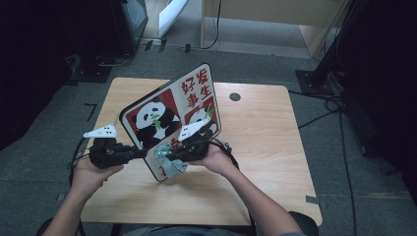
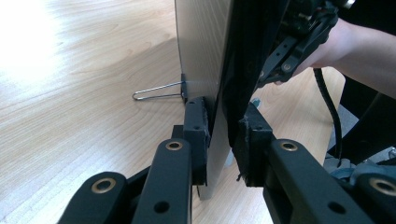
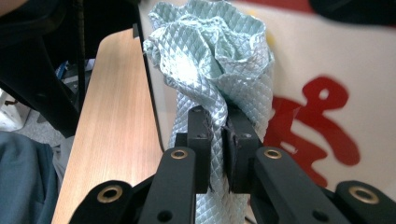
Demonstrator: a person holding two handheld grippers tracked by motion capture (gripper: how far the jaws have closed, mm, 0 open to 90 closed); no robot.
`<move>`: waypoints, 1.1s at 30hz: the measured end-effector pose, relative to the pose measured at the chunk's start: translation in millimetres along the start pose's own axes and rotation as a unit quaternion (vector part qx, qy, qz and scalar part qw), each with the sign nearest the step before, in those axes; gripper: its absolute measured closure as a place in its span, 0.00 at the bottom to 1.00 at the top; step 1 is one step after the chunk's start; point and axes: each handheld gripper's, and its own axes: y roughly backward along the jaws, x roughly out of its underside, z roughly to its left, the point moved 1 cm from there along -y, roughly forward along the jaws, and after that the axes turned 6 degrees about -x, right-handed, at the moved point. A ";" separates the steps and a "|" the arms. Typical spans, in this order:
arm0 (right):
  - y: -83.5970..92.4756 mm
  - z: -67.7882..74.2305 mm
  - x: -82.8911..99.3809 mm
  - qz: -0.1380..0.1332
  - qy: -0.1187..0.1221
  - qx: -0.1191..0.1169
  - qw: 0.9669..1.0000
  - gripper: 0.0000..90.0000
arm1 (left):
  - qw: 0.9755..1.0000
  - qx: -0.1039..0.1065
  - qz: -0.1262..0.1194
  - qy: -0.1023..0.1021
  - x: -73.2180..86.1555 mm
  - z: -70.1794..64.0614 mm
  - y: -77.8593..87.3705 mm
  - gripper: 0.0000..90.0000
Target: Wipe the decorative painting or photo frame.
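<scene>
Sitting at a wooden table (image 1: 265,142), a person steadies a panda-printed board (image 1: 169,115) on its lower edge while wiping it. The board stands near the table's middle, its printed face turned toward the seated person and its long axis leaning back from about 6 o'clock toward 1 o'clock in the high view. A thin wire stand (image 2: 156,91) juts from the board's plain back. At 9 o'clock of the board, the left gripper (image 1: 140,153) has its jaws closed on the board's side edge, one pad on each face. The right gripper (image 1: 169,156), the nearer of the two to the printed face, has its jaws pinched almost together on a crumpled pale green cloth (image 3: 219,60), which rests against the lower part of that face beside red lettering. Judging by this, the next stroke would carry the cloth along the board's long axis, with the left grip as the brace.
</scene>
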 end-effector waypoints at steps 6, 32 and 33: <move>-4.8 -1.0 9.8 0.010 -0.008 -0.001 1.000 0.92 | 1.000 0.002 0.002 -0.002 -0.5 0.1 0.0 0.86; -12.5 -1.6 29.8 0.046 -0.038 -0.006 0.998 0.92 | 1.000 0.012 -0.007 -0.009 -0.8 3.1 -2.2 0.83; -10.0 -1.1 27.5 0.041 -0.034 -0.006 0.999 0.92 | 1.000 0.013 -0.009 -0.009 -0.8 3.1 -2.3 0.83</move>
